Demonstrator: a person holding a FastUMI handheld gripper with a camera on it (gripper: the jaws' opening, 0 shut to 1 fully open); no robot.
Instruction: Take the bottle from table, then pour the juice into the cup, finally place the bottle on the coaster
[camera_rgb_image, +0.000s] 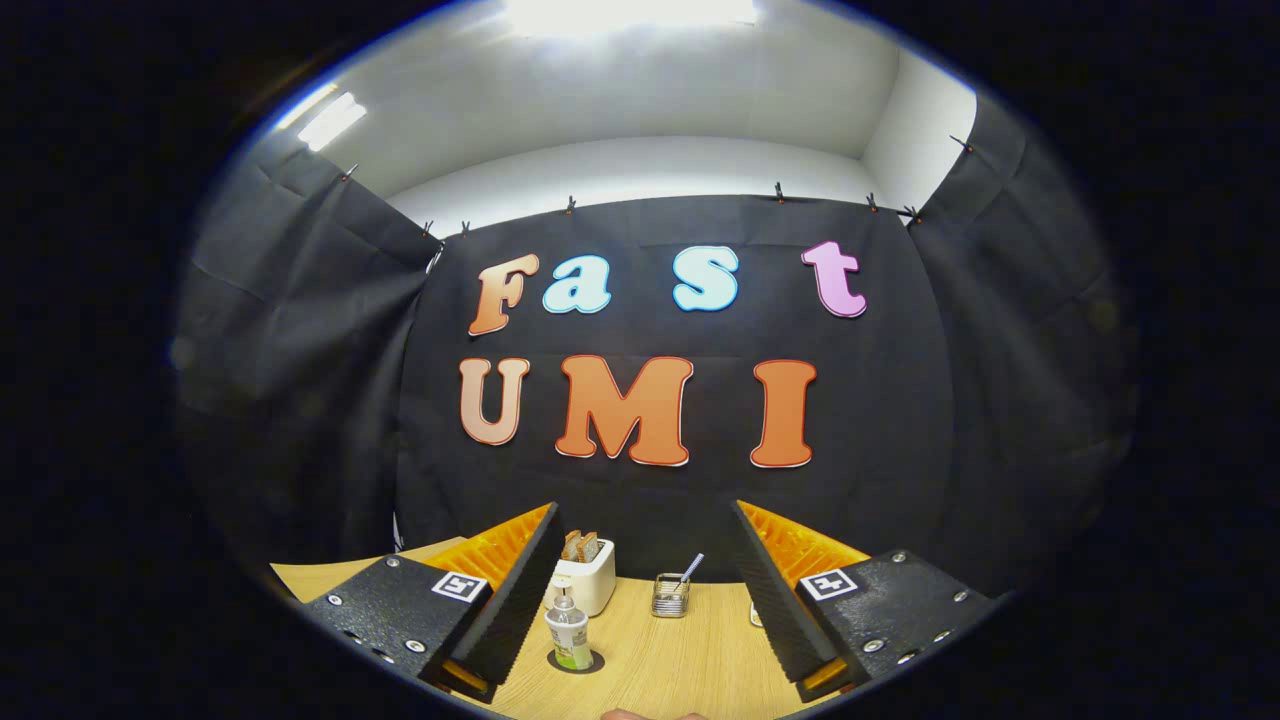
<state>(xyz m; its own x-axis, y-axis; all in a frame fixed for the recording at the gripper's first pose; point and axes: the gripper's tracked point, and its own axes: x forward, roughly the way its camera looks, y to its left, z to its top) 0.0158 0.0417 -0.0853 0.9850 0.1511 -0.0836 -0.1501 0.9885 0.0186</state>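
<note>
Fingers (645, 590) spread wide, holding nothing. Bottle (568, 634) already on coaster (577, 662), just ahead by left finger; looks like final step, retreat next.

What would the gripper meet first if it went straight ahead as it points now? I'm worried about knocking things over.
Probably nothing soon: the gripper, jaws open, aims between the bottle near its left finger and the metal holder. Beyond lies the black cloth wall. Depth is unclear.

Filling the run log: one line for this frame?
claw: open, empty | bottle: upright on coaster, near left finger | toaster, holder beyond | table
</note>
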